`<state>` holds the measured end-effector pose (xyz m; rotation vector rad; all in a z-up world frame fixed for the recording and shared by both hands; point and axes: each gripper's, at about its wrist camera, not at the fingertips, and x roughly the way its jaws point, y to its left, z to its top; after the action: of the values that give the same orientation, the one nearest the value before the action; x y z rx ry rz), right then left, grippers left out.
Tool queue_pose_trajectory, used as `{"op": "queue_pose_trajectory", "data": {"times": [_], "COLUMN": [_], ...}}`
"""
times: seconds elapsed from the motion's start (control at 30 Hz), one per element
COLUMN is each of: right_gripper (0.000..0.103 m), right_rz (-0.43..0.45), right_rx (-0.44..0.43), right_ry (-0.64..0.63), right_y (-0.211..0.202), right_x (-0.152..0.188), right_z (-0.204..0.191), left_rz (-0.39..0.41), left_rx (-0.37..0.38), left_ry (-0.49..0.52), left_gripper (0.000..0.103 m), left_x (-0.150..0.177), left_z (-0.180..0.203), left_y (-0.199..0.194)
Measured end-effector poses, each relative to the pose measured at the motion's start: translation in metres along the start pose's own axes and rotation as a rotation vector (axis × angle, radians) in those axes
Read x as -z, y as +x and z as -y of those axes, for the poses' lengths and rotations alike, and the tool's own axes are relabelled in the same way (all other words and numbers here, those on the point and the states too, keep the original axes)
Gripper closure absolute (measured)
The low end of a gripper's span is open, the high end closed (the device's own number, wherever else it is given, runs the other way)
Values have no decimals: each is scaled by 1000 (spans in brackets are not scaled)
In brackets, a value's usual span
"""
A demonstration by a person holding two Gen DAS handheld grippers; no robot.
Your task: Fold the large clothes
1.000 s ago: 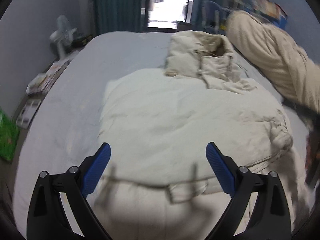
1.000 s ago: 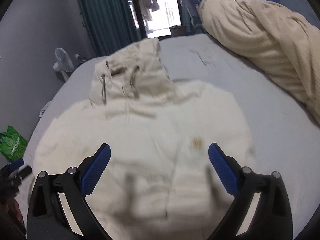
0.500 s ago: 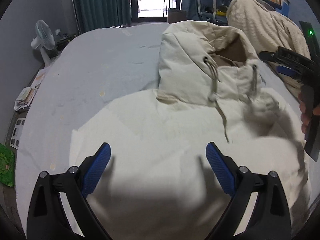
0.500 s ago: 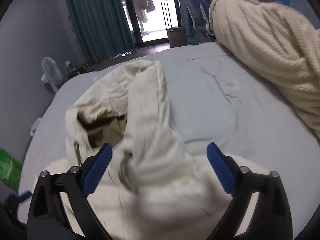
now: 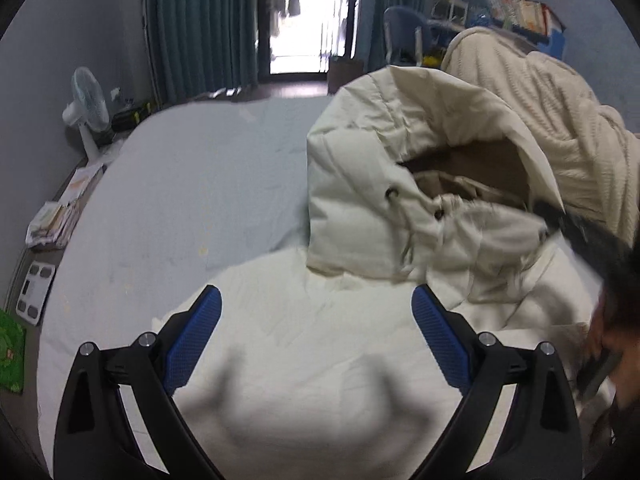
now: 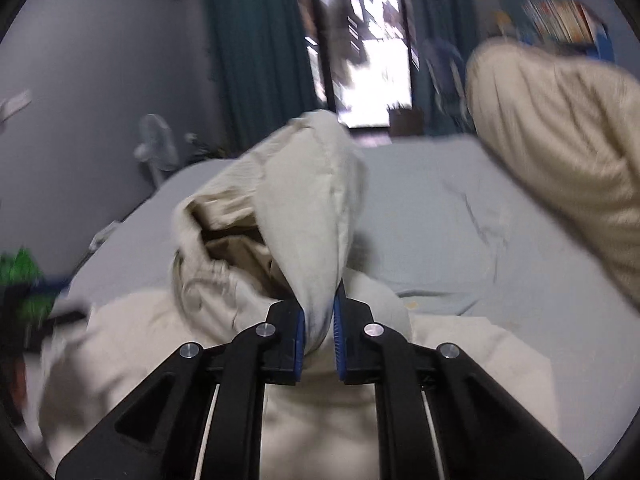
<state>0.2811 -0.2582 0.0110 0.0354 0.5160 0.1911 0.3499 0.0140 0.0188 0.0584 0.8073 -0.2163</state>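
A cream hooded jacket (image 5: 304, 340) lies spread on the pale blue bed sheet (image 5: 180, 200). Its hood (image 5: 360, 184) stands puffed up with the brown lining showing. My left gripper (image 5: 316, 320) hovers open over the jacket's upper body, nothing between its blue pads. In the right wrist view my right gripper (image 6: 319, 308) is closing, and its pads pinch a fold of the hood's (image 6: 312, 200) edge. The jacket body (image 6: 320, 420) lies under that gripper. A blurred hand (image 5: 616, 340) shows at the right edge of the left wrist view.
A bulky cream blanket (image 5: 560, 120) is heaped along the bed's right side. On the floor to the left are a standing fan (image 5: 86, 108), stacked papers (image 5: 52, 220), a bathroom scale (image 5: 36, 292) and a green bag (image 5: 10, 352). Curtains and a bright doorway stand beyond the bed.
My right gripper went from wide open to closed on the hood's edge, and the hood now stands higher. My left gripper moved up the jacket from the hem toward the hood, still open.
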Motion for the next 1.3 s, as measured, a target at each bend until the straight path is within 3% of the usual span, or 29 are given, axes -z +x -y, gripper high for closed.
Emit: {"op": "queue_pose_trajectory", "data": {"times": [0.23,0.37,0.53,0.6,0.67,0.83,0.9,0.93,0.97,1.03,1.13,1.3], "right_gripper": [92,92,92,92,92,90,81,70,46,25,13,13], "right_rz": [90,105,91,76,65,-12,-41,-65,-70,-48,-67,-100], "right_rx": [-39,-60,-78,-85,-89,-106,-115,-123,-138,-166,-189,-278], "right_ry": [-91,-68,-111,-103,-95,-22,-6,2,11,15,-29,-41], "right_y": [-82,-105,-116,-117,-116,-107,-108,-110,-112,-127,-149,-194], "right_x": [62,83,96,98,96,89,87,85,81,79,74,68], "right_z": [-23,-24,-30,-27,-25,-7,-5,-3,0,-1,-8,-19], "left_rz": [88,158,169,170,135,206,242,251,251,246,238,196], "left_rx": [39,62,-19,-33,-22,63,69,72,69,79,85,74], "left_ry": [36,82,235,301,328,286,308,317,318,310,301,284], "left_gripper": [12,12,12,29,86,91,92,93,93,94,94,94], "left_x": [-21,-38,-66,-74,-77,-48,-24,-8,5,35,75,123], "left_z": [20,38,70,80,82,66,59,54,49,37,25,12], "left_y": [-29,-46,-46,-44,-41,-74,-92,-102,-108,-117,-122,-110]}}
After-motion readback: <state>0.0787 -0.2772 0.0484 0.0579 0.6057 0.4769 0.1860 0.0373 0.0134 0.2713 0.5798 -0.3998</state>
